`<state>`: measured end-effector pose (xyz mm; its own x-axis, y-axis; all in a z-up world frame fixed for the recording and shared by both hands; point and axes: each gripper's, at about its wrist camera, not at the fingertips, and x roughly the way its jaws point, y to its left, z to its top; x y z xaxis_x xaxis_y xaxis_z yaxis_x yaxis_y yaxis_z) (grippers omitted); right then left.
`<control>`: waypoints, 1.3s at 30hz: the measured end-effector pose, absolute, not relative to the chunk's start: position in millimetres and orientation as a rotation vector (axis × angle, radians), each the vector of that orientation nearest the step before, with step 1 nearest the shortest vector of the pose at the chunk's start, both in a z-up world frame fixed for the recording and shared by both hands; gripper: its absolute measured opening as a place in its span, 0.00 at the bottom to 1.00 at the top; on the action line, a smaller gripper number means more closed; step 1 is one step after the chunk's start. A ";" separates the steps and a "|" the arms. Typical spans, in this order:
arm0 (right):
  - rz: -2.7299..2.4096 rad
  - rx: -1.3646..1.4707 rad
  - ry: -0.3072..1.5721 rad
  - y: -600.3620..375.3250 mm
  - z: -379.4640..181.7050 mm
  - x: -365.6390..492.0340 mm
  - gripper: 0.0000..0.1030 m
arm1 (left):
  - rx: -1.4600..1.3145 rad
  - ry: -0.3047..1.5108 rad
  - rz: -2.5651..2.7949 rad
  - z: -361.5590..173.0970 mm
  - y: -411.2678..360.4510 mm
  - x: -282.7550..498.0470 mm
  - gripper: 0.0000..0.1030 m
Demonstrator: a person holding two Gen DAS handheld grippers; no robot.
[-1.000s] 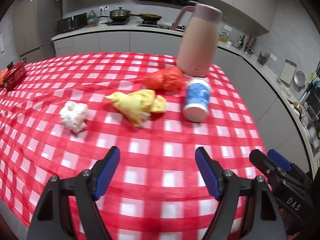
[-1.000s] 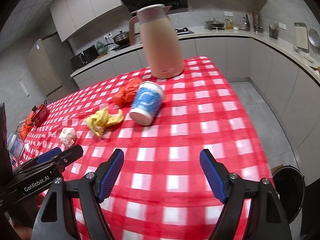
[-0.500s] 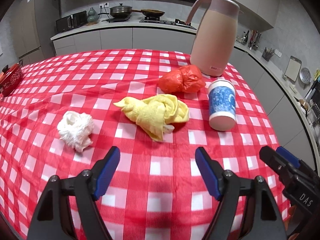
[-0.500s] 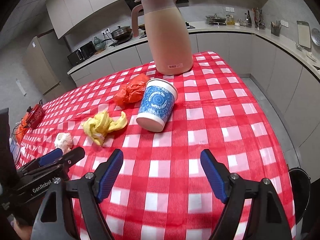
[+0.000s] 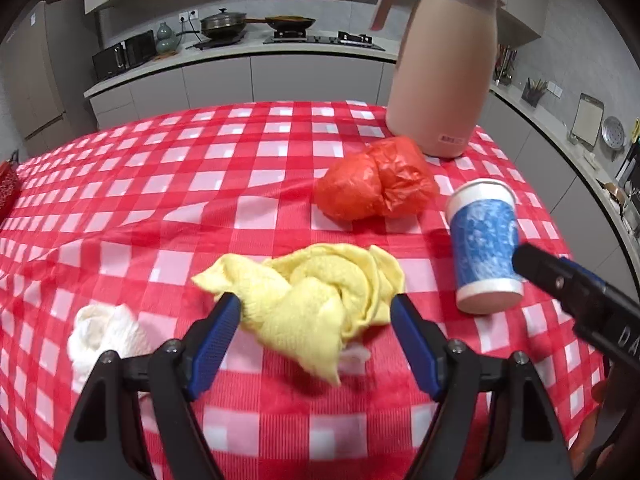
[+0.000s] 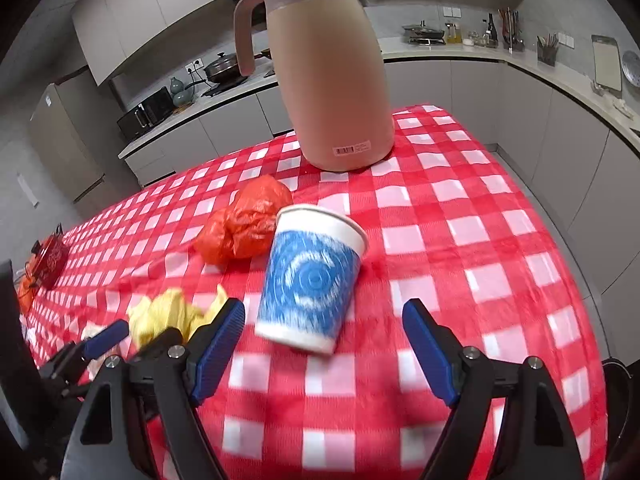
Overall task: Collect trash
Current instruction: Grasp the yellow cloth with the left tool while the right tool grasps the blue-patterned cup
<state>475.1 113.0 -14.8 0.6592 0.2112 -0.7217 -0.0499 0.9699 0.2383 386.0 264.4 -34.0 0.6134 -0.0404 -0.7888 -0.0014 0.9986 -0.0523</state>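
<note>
A crumpled yellow cloth (image 5: 320,300) lies on the red checked tablecloth (image 5: 200,184). My left gripper (image 5: 316,312) is open, its blue fingers on either side of the cloth's near end. A blue-and-white paper cup (image 6: 310,280) lies tipped on the cloth; my right gripper (image 6: 324,320) is open just in front of it, not touching. The cup (image 5: 484,246) also shows in the left wrist view. A crumpled red plastic bag (image 5: 376,182) lies behind, and a white paper wad (image 5: 106,334) lies at the left.
A tall pink thermos jug (image 6: 328,76) stands at the table's far right, just behind the red bag (image 6: 246,222). A red object (image 6: 50,258) sits at the far left edge. A dark bin (image 6: 618,392) stands on the floor at the right. Kitchen counters surround the table.
Both grippers have moved forward over the table. The left now straddles the yellow cloth; the right has closed in on the paper cup. Both stay open.
</note>
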 end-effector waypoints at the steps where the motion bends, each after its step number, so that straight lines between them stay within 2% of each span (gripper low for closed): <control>1: 0.146 0.203 0.840 115.4 -16.3 481.5 0.81 | -0.049 0.912 -0.024 -36.1 264.7 388.2 0.76; 9: 0.131 0.193 0.894 129.9 -38.2 512.5 0.81 | -0.042 0.920 -0.053 -53.3 271.1 401.6 0.75; 13: 0.144 0.222 0.889 129.4 -46.6 512.4 0.80 | -0.041 0.889 -0.062 -50.8 274.4 398.4 0.53; 14: 0.143 0.220 0.881 129.3 -46.7 511.5 0.71 | -0.044 0.882 -0.066 -50.3 275.6 397.7 0.48; 15: 0.147 0.217 0.880 130.0 -47.4 511.3 0.65 | -0.045 0.879 -0.069 -50.2 276.8 398.2 0.46; 18: 0.156 0.209 0.879 131.4 -47.4 510.7 0.63 | -0.061 0.868 -0.074 -47.8 279.2 396.1 0.41; 26: 0.171 0.215 0.813 123.0 -27.6 489.0 0.60 | -0.085 0.817 -0.088 -24.9 275.4 380.8 0.40; 39: 0.173 0.219 0.773 76.2 0.3 415.0 0.60 | -0.043 0.772 -0.156 6.8 221.1 331.2 0.40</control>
<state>415.0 76.2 0.3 0.7035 0.2343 -0.6710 -0.0744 0.9632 0.2583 331.2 221.1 6.8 0.7059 -0.1558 -0.6910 0.1247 0.9876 -0.0953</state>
